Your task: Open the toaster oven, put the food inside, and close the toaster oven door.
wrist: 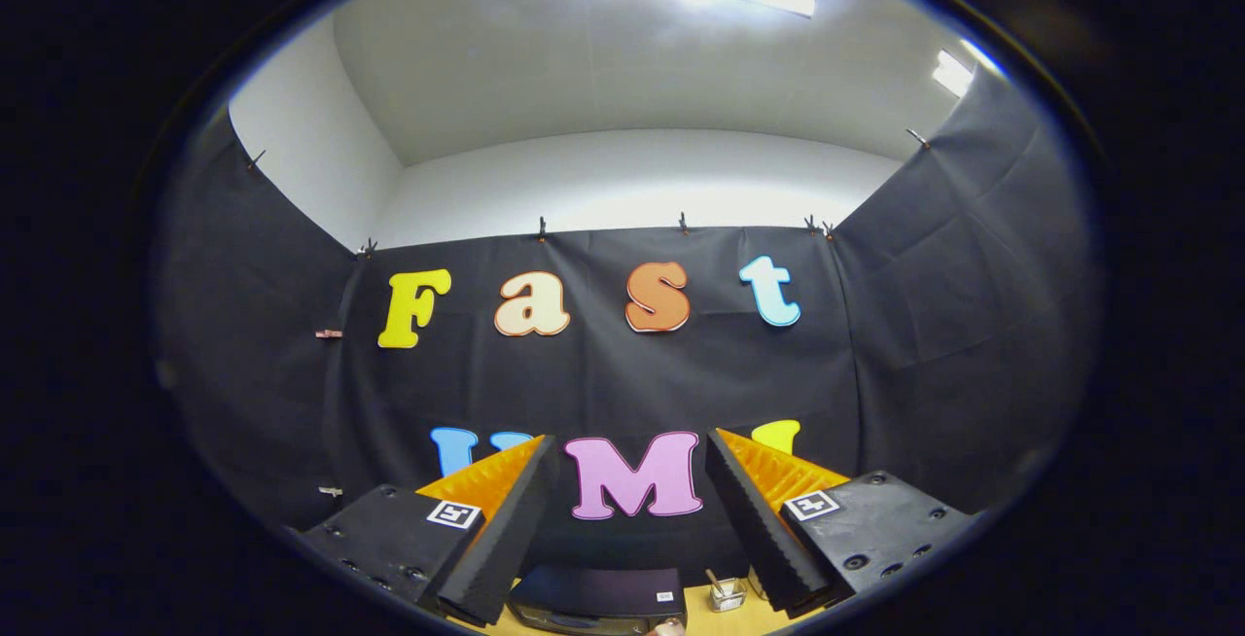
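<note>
My fingers (622, 519) are spread wide with nothing between them, raised and aimed at the cloth wall (924, 344). The oven (595, 599) lies below and ahead of them, in the gap between the two tips, near the worktop's (702, 621) back edge by the wall. I see mostly its dark top, long axis running side to side across my line of reach; its door I cannot see, so open or shut I cannot tell. Just right of it stands a small clear jar (726, 593) with something upright in it. I cannot pick out the food.
</note>
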